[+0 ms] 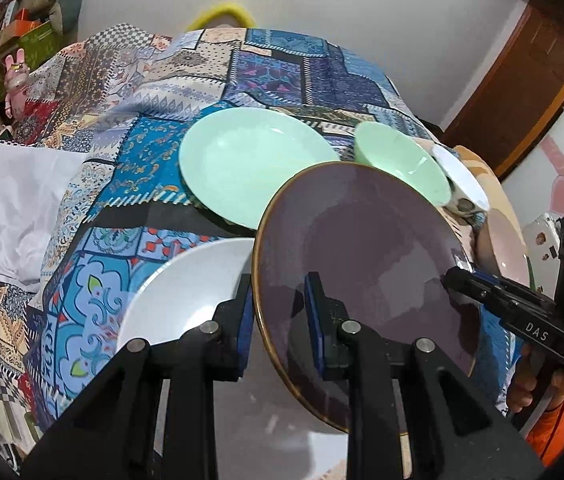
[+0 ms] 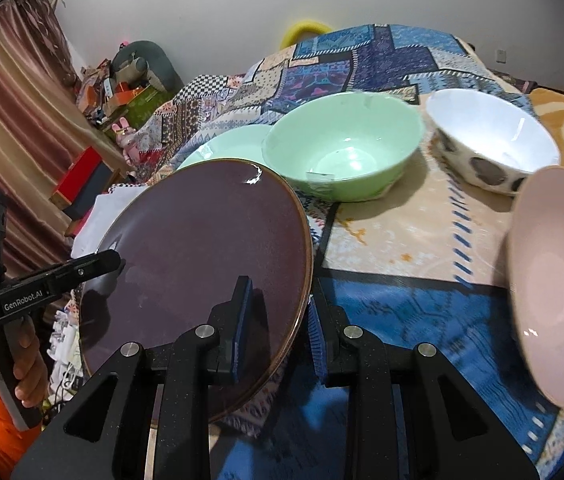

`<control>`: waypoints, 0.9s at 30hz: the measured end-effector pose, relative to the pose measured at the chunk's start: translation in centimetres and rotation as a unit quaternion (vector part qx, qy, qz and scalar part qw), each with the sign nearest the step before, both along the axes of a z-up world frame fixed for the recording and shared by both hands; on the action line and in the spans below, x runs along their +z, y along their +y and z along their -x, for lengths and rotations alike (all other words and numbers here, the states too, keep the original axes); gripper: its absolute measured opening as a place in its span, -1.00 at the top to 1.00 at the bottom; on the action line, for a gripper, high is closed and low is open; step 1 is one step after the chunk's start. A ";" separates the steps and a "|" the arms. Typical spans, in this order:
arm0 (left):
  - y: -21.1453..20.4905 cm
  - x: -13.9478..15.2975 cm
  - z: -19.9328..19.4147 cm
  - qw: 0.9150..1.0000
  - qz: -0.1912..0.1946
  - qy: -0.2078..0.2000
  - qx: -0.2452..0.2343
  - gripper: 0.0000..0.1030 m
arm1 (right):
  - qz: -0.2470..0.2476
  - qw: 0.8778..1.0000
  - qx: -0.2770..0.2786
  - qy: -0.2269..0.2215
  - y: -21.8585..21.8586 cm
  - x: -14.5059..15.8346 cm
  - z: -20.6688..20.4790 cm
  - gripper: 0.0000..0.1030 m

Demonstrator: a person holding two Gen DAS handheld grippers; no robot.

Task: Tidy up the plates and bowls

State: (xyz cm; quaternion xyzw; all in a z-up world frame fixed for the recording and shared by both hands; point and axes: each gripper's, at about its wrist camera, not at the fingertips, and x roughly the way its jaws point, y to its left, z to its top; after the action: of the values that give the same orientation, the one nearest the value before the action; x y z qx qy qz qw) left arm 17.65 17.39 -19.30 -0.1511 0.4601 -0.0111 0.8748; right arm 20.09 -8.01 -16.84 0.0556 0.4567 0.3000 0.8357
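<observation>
A dark purple plate with a brown rim is held tilted above the patterned bedcover. My left gripper is shut on its left rim, and my right gripper is shut on its right rim. Each gripper also shows in the other's view, the right gripper and the left gripper. Under the plate's left side lies a white plate. Behind it are a mint green plate, a mint green bowl and a white spotted bowl. A pink bowl sits at the right.
A white cloth lies at the bed's left side. Boxes and clutter and a pink rabbit toy fill the far left corner. A wooden door frame stands to the right, and a curtain hangs at the left.
</observation>
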 end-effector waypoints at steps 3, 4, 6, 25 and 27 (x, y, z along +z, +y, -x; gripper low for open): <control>-0.9 0.5 0.6 1.000 0.005 0.000 -0.005 0.54 | -0.001 1.000 -0.005 -0.006 -1.0 0.5 0.7 0.53; -1.3 0.7 0.8 1.000 0.005 -0.001 -0.008 0.54 | -0.001 1.000 -0.007 -0.009 -1.4 0.7 1.0 0.53; -2.3 0.9 1.4 1.000 0.002 -0.001 -0.015 0.54 | -0.001 1.000 -0.010 -0.011 -2.0 0.9 1.4 0.53; -8.8 1.0 4.1 0.999 0.015 0.014 -0.043 0.54 | -0.004 0.999 -0.037 0.000 -7.7 -0.1 4.3 0.53; -9.2 0.7 4.0 0.999 0.015 0.019 -0.046 0.54 | -0.004 0.999 -0.039 0.002 -8.2 -0.3 4.5 0.53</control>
State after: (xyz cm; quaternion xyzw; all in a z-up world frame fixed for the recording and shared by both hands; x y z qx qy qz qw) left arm 13.67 8.15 -18.64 -0.1427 0.4829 -0.0551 0.8622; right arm 15.60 -16.16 -17.15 0.0771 0.4547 0.2690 0.8455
